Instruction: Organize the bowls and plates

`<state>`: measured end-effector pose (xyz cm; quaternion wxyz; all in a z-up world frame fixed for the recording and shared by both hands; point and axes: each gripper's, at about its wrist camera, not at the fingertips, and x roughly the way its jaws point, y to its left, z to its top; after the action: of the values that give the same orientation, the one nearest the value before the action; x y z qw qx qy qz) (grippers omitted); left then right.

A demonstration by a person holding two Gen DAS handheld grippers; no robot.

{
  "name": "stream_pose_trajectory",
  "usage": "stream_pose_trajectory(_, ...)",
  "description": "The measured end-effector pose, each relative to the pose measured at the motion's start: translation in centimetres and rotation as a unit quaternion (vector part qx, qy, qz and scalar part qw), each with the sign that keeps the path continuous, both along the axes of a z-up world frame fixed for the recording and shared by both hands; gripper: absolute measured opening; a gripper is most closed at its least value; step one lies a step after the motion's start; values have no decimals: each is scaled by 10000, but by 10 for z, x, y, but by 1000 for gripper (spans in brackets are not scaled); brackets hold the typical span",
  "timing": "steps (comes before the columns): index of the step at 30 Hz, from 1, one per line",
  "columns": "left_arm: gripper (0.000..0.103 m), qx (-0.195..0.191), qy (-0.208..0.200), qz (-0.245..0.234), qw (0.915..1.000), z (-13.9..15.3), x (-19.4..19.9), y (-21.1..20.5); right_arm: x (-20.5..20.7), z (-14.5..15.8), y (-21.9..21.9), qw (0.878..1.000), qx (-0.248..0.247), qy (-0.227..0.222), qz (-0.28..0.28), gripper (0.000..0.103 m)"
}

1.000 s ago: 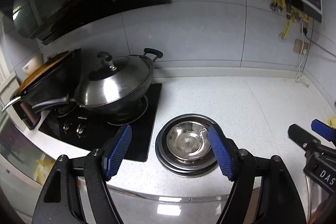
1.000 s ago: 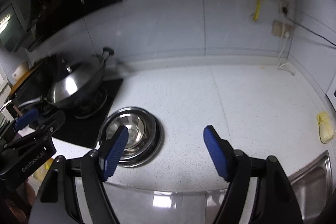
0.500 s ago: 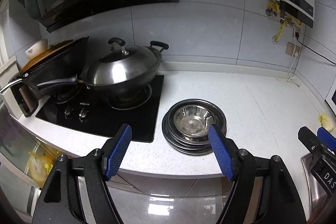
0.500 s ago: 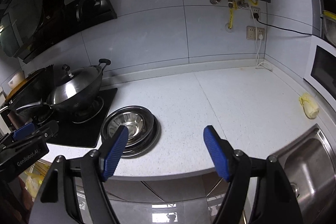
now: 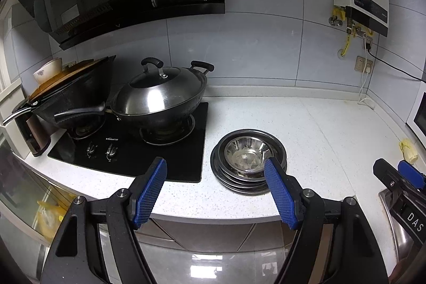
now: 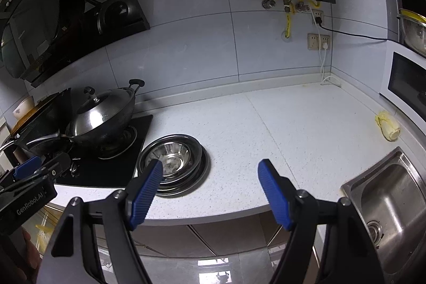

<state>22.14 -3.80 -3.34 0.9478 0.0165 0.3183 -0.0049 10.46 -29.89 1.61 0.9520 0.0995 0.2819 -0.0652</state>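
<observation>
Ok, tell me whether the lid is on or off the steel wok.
On. The domed lid sits squarely over the steel wok on the hob, covering the rim, knob upward.

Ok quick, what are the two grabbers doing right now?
Left gripper: open, holding nothing.
Right gripper: open, holding nothing.

Bowl in stacked plates on counter, right of stove.
</observation>
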Motion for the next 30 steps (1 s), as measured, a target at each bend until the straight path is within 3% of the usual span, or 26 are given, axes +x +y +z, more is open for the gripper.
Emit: stream_pose_trajectory(30, 70, -3, -31, -42, 10000, 3, -5, 1, -8, 0, -4, 10000, 36, -13, -36, 73)
